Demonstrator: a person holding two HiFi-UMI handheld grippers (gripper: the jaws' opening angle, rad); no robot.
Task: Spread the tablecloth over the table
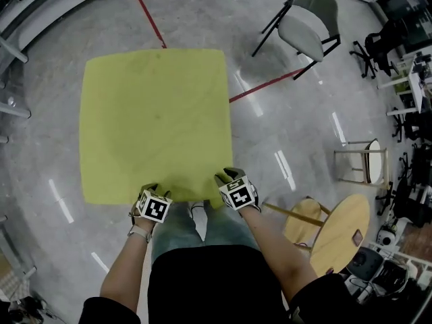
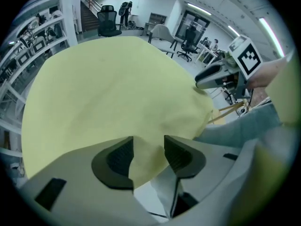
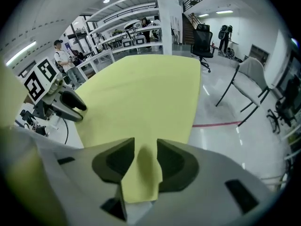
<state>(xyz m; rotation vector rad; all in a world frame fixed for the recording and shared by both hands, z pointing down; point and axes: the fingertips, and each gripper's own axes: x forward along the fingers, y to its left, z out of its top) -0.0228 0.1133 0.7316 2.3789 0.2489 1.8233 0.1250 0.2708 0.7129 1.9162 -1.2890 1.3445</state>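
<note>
The yellow-green tablecloth [image 1: 155, 123] lies flat over the square table and covers its whole top. Both grippers are at its near edge. My left gripper [image 1: 149, 190] stands at the near edge left of middle; in the left gripper view [image 2: 148, 146] a fold of the cloth [image 2: 108, 88] hangs between its parted pads, which do not press on it. My right gripper [image 1: 227, 177] is at the near right corner. In the right gripper view [image 3: 145, 149] the cloth's corner [image 3: 141, 182] lies in the gap between the pads, unpinched. Each gripper view shows the other gripper [image 2: 221, 74] [image 3: 66, 105].
A grey folding chair [image 1: 307, 25] stands beyond the table to the right. A round wooden table [image 1: 341, 231] and a wooden stool [image 1: 364, 162] are at my right. Red tape lines [image 1: 148, 15] cross the shiny floor. Shelving runs along the left wall.
</note>
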